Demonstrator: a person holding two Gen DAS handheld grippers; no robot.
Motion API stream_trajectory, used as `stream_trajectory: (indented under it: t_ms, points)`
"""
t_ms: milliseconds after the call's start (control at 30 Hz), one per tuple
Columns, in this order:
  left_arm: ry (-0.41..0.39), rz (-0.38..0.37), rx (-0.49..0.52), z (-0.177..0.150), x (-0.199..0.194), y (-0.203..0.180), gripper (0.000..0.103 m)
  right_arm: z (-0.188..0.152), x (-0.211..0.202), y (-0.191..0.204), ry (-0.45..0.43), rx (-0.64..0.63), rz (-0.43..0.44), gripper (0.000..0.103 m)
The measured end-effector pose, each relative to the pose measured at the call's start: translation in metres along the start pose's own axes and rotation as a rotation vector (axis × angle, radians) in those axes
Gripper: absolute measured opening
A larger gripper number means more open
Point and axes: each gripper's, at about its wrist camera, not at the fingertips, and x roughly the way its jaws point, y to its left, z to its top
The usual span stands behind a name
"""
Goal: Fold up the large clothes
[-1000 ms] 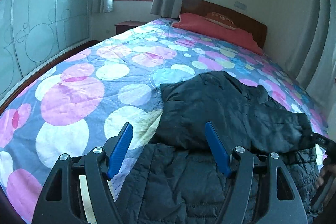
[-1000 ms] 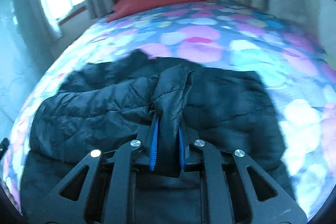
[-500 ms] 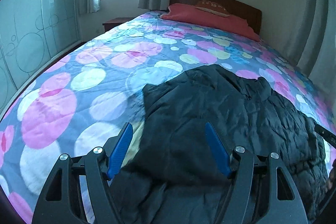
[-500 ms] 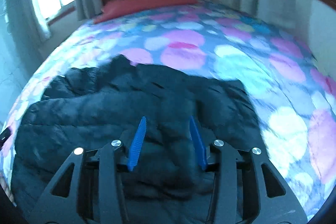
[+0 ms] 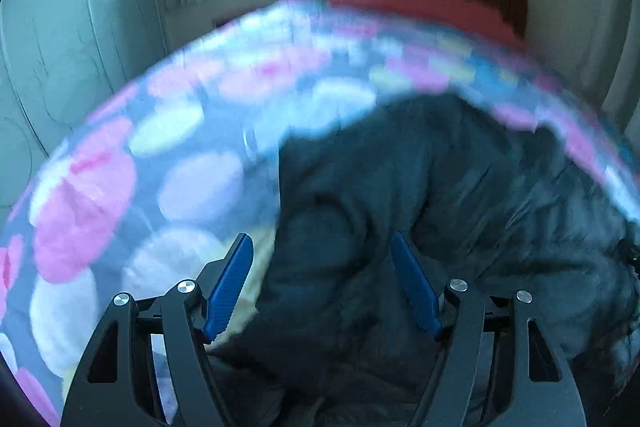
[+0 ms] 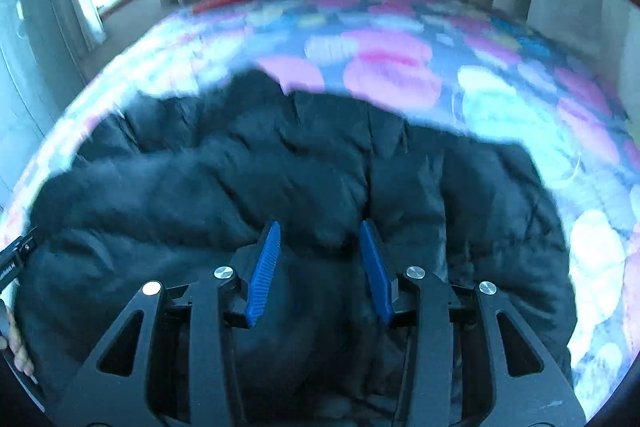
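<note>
Black jacket (image 6: 280,187) lies across the bed's (image 5: 172,163) foot edge, under both tools. Left tool (image 5: 322,283) spread over its left edge, nearer; right tool (image 6: 320,267) half-spread mid-jacket, nothing pinched.

Sleeve released, jacket now lying flat

The right gripper (image 6: 320,267), which pinched a raised fold of the black jacket (image 6: 280,179) a second ago, now has its jaws apart with nothing held; the fold lies down. The left gripper (image 5: 322,283) sits further over the jacket's left edge.
</note>
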Motion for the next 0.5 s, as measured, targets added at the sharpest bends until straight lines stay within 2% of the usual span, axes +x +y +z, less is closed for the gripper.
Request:
stream_trajectory:
  t_ms: [67, 133, 233, 300, 333, 400, 500]
  points:
    - [-0.054, -0.031, -0.015, 0.009, -0.013, -0.006, 0.071, 0.01, -0.005, 0.012, -0.028, -0.012, 0.021, 0.043]
    - [-0.049, -0.081, -0.006, 0.015, -0.009, -0.018, 0.071, 0.016, 0.001, 0.022, -0.026, -0.03, 0.042, 0.046]
    - [0.018, -0.077, 0.024, 0.013, 0.019, -0.034, 0.071, 0.018, 0.026, 0.037, 0.007, -0.067, 0.047, 0.047]
    - [0.087, -0.058, 0.046, 0.006, 0.043, -0.039, 0.072, 0.012, 0.05, 0.037, 0.063, -0.076, 0.032, 0.047]
    - [0.109, -0.054, 0.061, 0.003, 0.05, -0.042, 0.072, 0.009, 0.056, 0.036, 0.059, -0.079, 0.036, 0.047]
    - [0.095, -0.05, 0.062, 0.004, 0.043, -0.041, 0.072, 0.01, 0.05, 0.038, 0.054, -0.082, 0.032, 0.047]
    - [0.055, -0.075, 0.025, 0.004, 0.018, -0.03, 0.072, 0.004, 0.018, 0.036, 0.012, -0.085, 0.028, 0.047]
